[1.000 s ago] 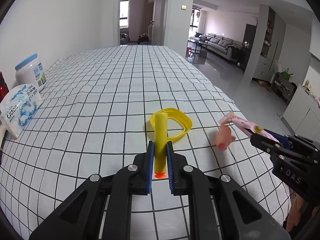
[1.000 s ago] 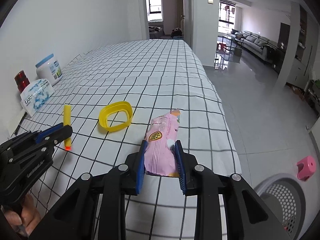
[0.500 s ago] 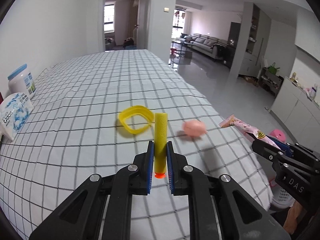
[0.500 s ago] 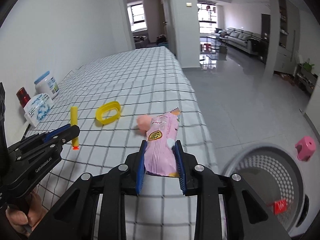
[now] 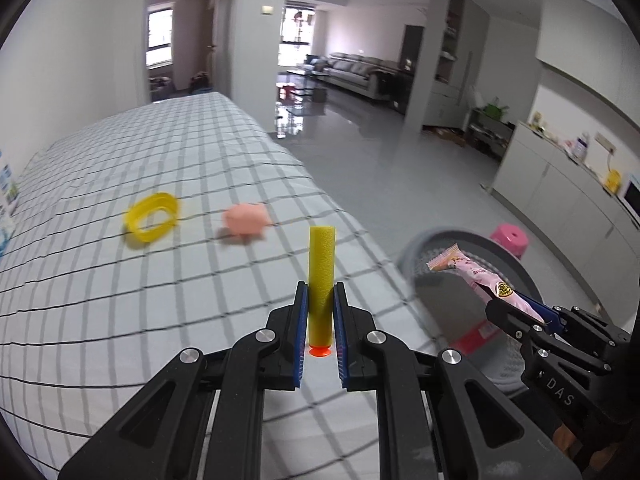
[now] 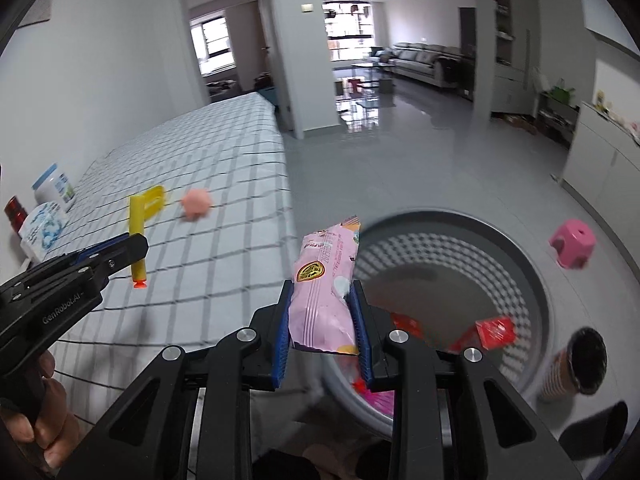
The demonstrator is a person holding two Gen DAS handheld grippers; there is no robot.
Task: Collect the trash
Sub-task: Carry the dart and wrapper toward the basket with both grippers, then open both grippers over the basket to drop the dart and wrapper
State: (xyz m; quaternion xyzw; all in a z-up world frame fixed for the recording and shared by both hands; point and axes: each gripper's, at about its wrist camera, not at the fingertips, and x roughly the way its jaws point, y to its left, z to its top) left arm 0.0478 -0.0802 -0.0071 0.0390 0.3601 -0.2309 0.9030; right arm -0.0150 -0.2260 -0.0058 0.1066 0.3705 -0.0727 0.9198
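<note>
My left gripper (image 5: pixel 320 300) is shut on a yellow foam dart (image 5: pixel 321 264) with an orange tip, held above the checked table (image 5: pixel 120 288) near its right edge. It also shows in the right wrist view (image 6: pixel 137 224). My right gripper (image 6: pixel 323 304) is shut on a pink snack wrapper (image 6: pixel 325 276), held beside the table edge over the rim of a grey perforated bin (image 6: pixel 532 264) on the floor. The wrapper (image 5: pixel 476 276) and bin (image 5: pixel 436 240) show in the left wrist view too. The bin holds red wrappers (image 6: pixel 495 330).
A yellow ring (image 5: pixel 152 218) and a pink pig toy (image 5: pixel 245 220) lie on the table. A jar (image 6: pixel 54 188) and a tissue pack (image 6: pixel 42 230) stand at the table's left. A pink stool (image 6: pixel 573 242) and a brown paper cup (image 6: pixel 576 364) are on the floor.
Both grippers have swung right with their loads, from over the table towards the floor bin. The bin now fills the right wrist view.
</note>
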